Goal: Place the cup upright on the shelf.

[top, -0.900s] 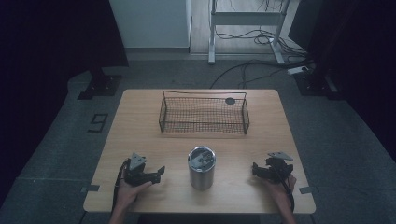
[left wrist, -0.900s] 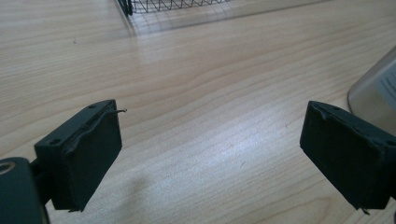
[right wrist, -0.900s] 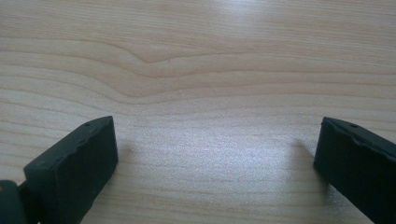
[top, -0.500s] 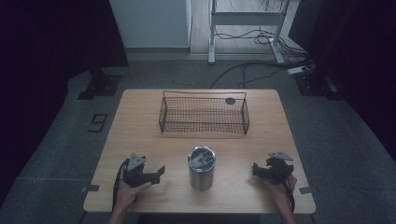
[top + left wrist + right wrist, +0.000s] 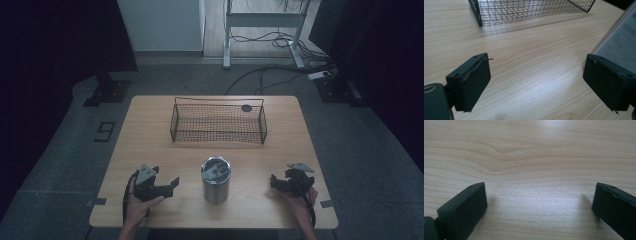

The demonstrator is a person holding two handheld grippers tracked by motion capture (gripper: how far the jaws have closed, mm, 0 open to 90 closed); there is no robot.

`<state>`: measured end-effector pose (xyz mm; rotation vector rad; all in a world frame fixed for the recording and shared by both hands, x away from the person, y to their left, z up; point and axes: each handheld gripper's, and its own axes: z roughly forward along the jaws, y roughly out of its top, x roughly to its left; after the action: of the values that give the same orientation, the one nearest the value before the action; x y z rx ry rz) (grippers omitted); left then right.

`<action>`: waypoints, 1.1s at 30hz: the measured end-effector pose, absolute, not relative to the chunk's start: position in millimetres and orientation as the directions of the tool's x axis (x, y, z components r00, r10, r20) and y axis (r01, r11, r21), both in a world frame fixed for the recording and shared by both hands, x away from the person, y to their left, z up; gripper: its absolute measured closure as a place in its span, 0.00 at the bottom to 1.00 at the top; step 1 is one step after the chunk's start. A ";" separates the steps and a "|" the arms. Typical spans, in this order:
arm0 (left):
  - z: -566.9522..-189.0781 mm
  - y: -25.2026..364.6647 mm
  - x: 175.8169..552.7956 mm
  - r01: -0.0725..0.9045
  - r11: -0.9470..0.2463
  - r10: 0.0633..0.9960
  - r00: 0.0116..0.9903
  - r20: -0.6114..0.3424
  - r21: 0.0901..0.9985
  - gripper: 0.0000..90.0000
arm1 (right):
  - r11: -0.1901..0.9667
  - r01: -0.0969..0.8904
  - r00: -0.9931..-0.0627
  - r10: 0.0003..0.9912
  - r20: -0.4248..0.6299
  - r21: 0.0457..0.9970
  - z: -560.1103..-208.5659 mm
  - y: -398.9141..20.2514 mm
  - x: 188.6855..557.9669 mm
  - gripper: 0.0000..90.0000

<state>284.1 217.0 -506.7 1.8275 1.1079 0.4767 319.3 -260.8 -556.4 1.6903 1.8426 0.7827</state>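
Both claws gape wide, left gripper (image 5: 172, 182) and right gripper (image 5: 274, 181) flanking the can (image 5: 216, 179); its label print is too blurred to read.

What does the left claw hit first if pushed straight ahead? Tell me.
Probably the wire basket: the open left claw points across bare table toward its near corner. The metal cup stands just to its side.

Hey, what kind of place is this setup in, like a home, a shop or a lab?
Probably a lab or recording space: a lone wooden table on grey carpet, dark curtains at the sides, loose cables on the floor behind, and hand-held grippers, left and right.
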 end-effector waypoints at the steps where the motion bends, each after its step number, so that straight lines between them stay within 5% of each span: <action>1: -505.5 216.3 283.4 0.486 -0.176 0.842 0.525 -0.124 0.856 0.09 | 0.056 0.698 -0.090 0.996 0.009 0.714 -556.4 -260.8 319.3 0.00; 33: -487.5 153.0 264.4 0.419 -0.274 0.706 0.698 -0.115 0.865 0.03 | 0.051 0.699 -0.084 0.996 0.011 0.713 -556.4 -261.1 319.3 0.00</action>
<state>264.4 153.0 -487.5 1.9102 0.8740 0.3612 319.3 -261.1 -556.4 1.6963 1.8372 0.7816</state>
